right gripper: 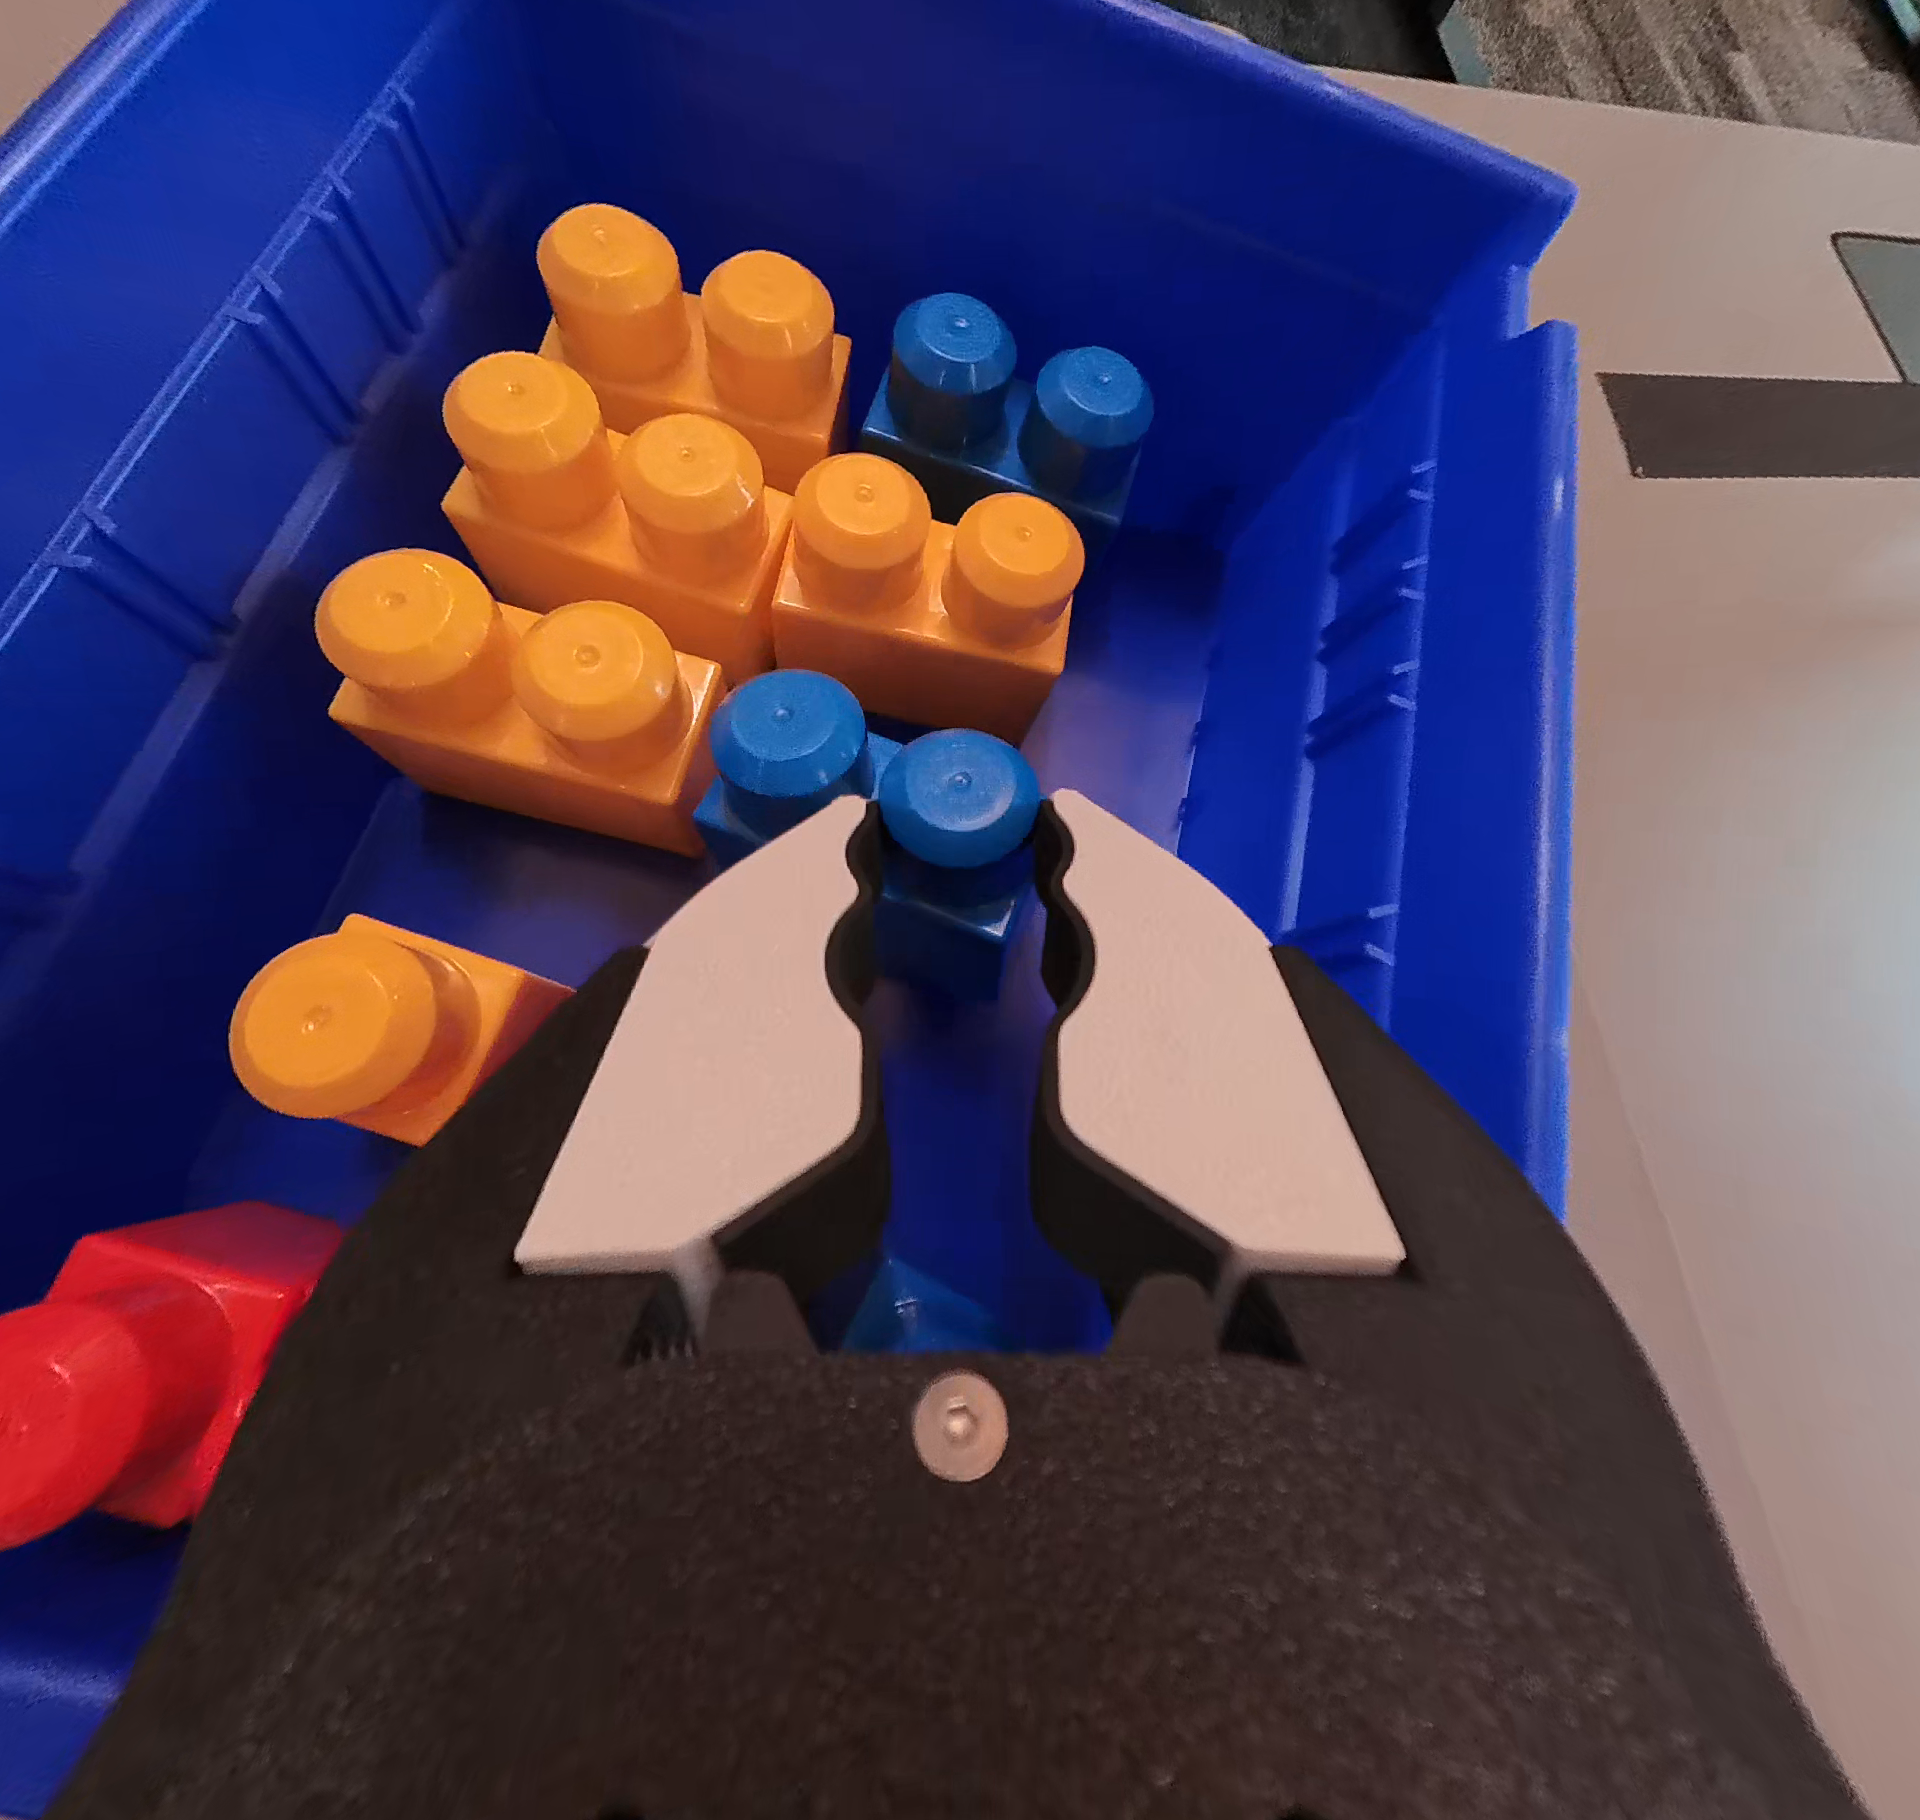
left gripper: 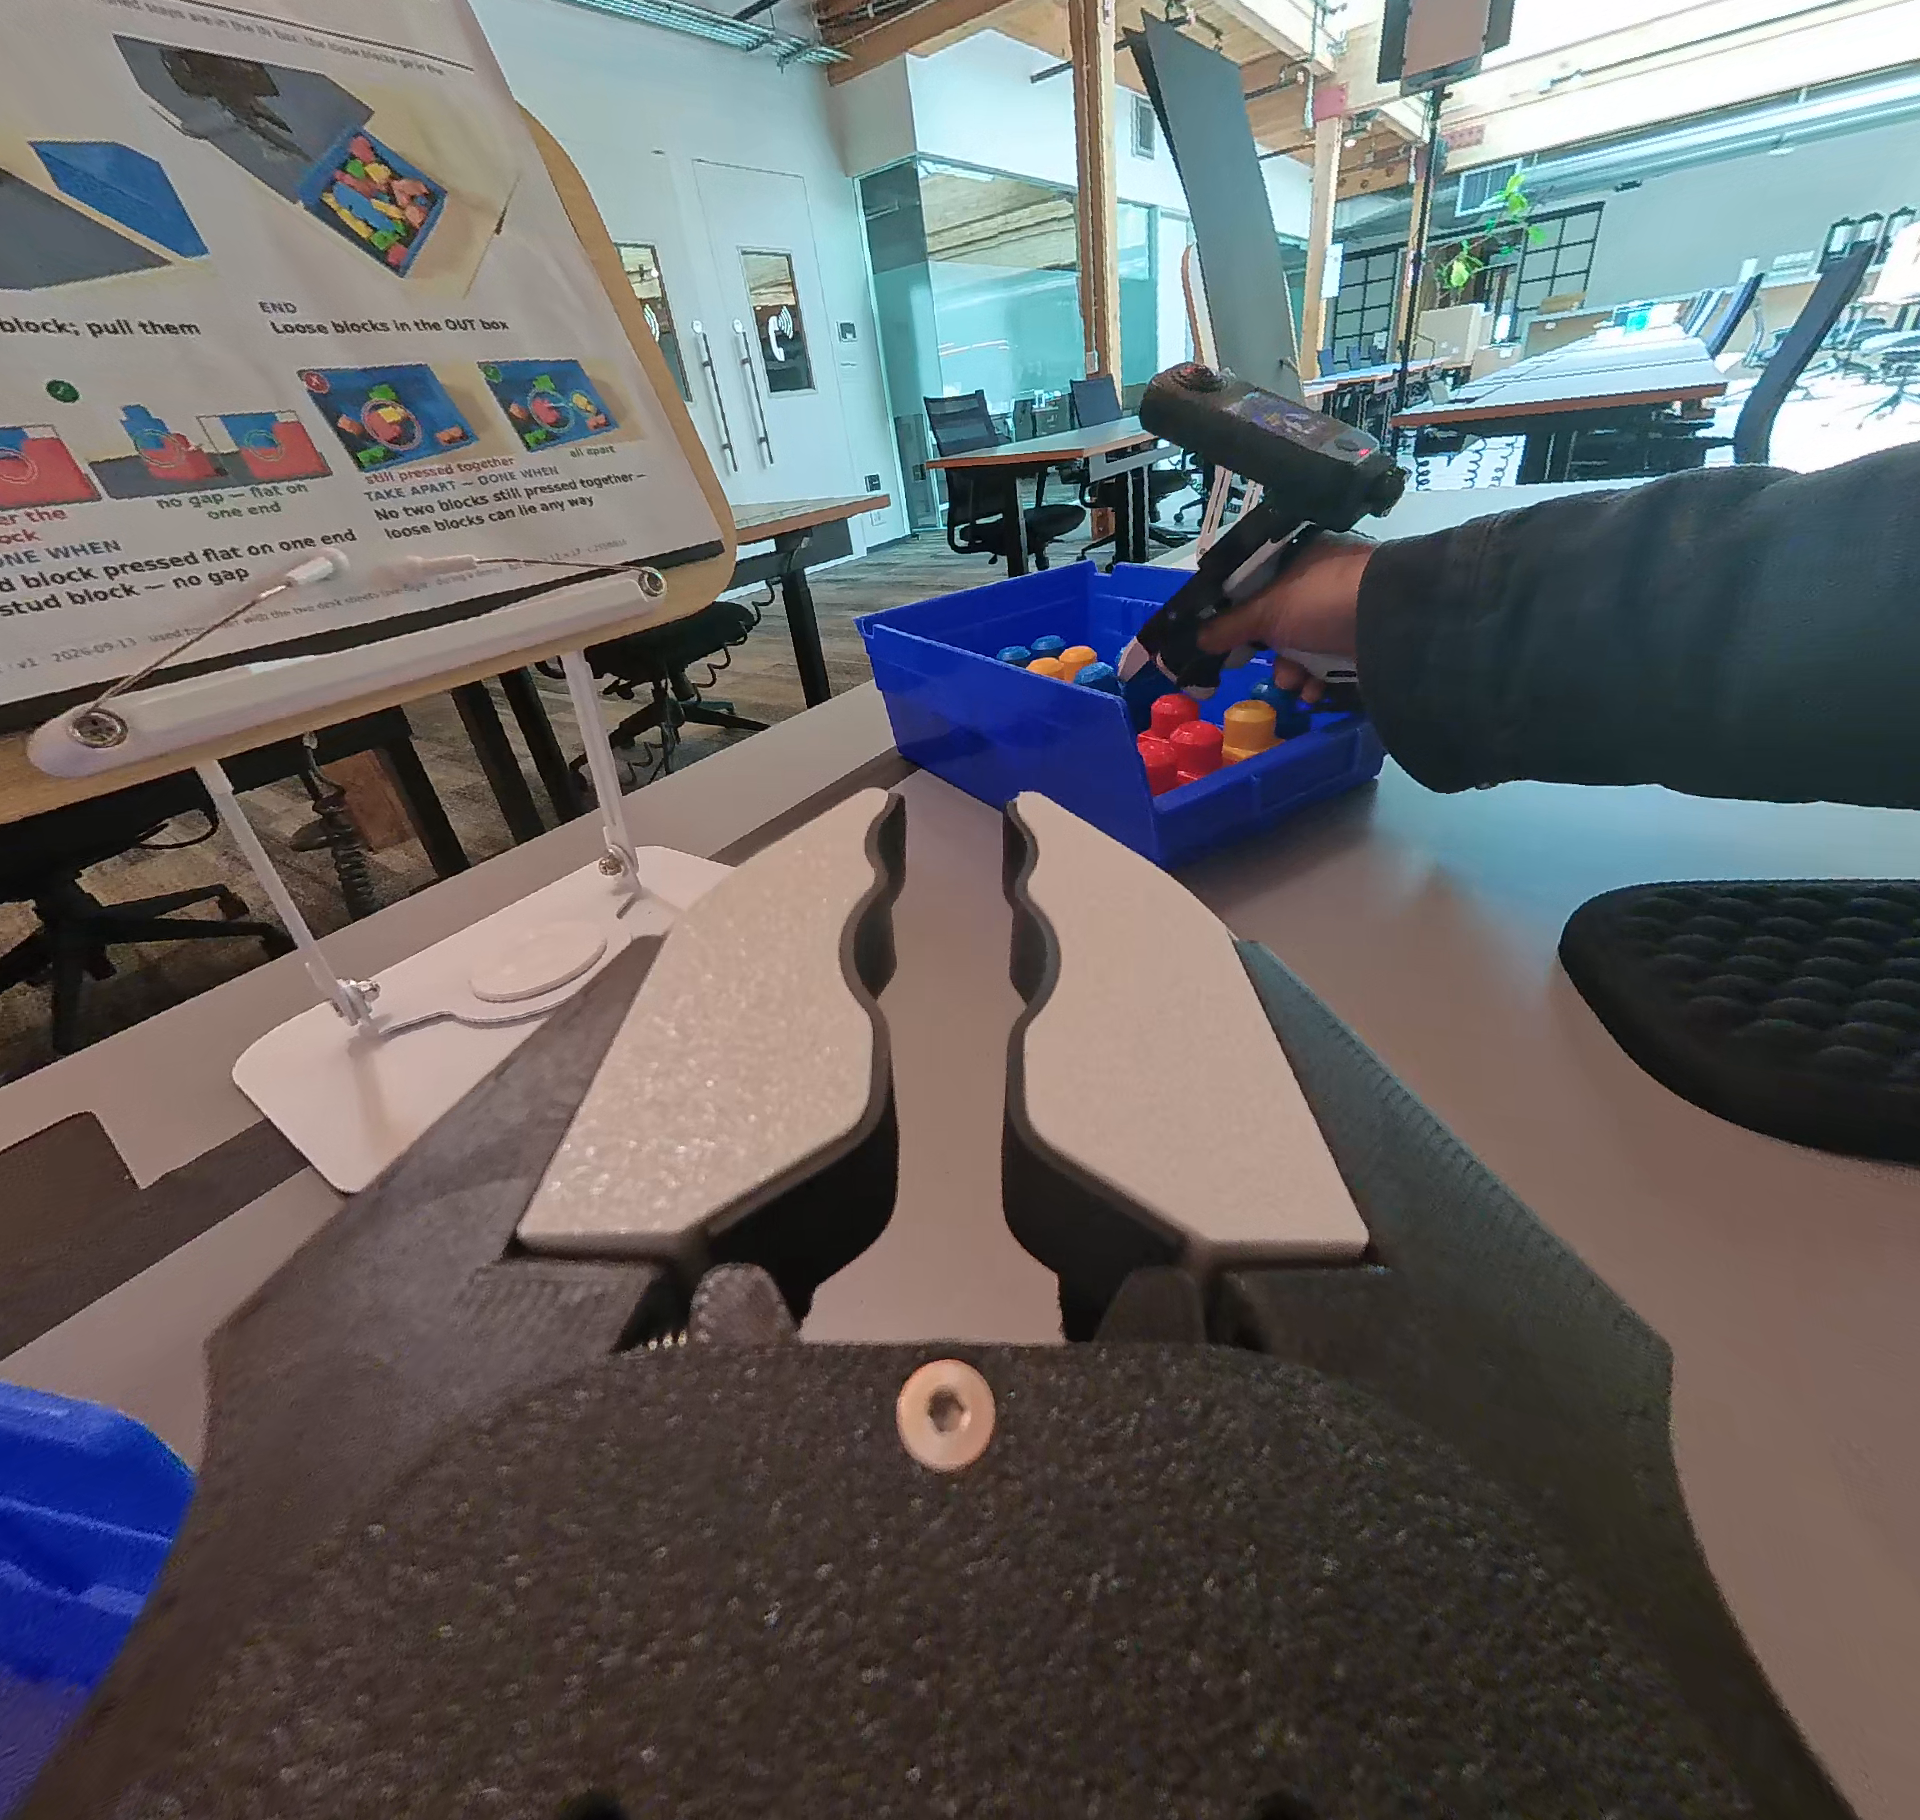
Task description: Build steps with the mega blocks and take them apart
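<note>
A blue block (right gripper: 951, 861) is sitting in the blue bin (right gripper: 1382, 544), one of its studs caught between the tips of the right gripper (right gripper: 956, 825), which is closing on it. Orange blocks (right gripper: 623, 523) are standing just behind it, and a red block (right gripper: 135, 1355) is lying nearer the camera. The left gripper (left gripper: 951, 835) is hovering over the grey table (left gripper: 1455, 887) with its fingers parted and holding nothing, beside a white stand (left gripper: 416, 1043) carrying an instruction sheet (left gripper: 260, 264).
</note>
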`<act>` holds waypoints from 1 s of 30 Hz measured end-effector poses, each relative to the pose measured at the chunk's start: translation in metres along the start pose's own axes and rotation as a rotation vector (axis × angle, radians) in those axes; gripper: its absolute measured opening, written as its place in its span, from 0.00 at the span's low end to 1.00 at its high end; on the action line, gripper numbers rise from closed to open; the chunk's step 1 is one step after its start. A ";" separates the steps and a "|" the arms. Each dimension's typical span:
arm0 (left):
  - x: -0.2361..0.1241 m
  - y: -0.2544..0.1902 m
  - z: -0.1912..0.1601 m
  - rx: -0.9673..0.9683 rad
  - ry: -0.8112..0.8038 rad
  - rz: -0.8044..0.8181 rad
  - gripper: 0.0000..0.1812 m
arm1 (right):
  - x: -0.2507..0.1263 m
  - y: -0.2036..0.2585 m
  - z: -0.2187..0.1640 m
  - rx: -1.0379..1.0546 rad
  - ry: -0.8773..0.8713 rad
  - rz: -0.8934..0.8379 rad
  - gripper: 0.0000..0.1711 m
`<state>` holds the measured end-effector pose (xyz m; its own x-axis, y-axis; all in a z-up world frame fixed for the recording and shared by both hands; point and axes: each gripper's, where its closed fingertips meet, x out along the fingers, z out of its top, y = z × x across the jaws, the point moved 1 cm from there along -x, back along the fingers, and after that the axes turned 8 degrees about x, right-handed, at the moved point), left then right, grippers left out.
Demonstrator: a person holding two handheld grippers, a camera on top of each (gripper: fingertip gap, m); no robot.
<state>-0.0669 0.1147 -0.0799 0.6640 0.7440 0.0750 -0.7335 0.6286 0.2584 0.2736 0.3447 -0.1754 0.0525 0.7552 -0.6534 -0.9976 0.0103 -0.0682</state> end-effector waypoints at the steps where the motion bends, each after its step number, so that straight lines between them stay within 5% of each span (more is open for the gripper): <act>1: 0.000 0.000 0.000 0.000 0.001 0.000 0.09 | 0.000 0.000 -0.001 -0.002 0.008 0.000 0.17; 17: 0.001 -0.002 -0.004 -0.002 0.018 -0.009 0.10 | -0.011 -0.004 0.014 0.107 0.077 0.046 0.26; 30: 0.001 0.000 -0.005 -0.009 0.023 -0.004 0.10 | 0.001 -0.004 0.002 0.193 0.258 0.071 0.22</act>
<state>-0.0673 0.1167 -0.0844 0.6638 0.7461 0.0519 -0.7319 0.6339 0.2500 0.2780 0.3465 -0.1747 -0.0325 0.5679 -0.8225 -0.9880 0.1060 0.1122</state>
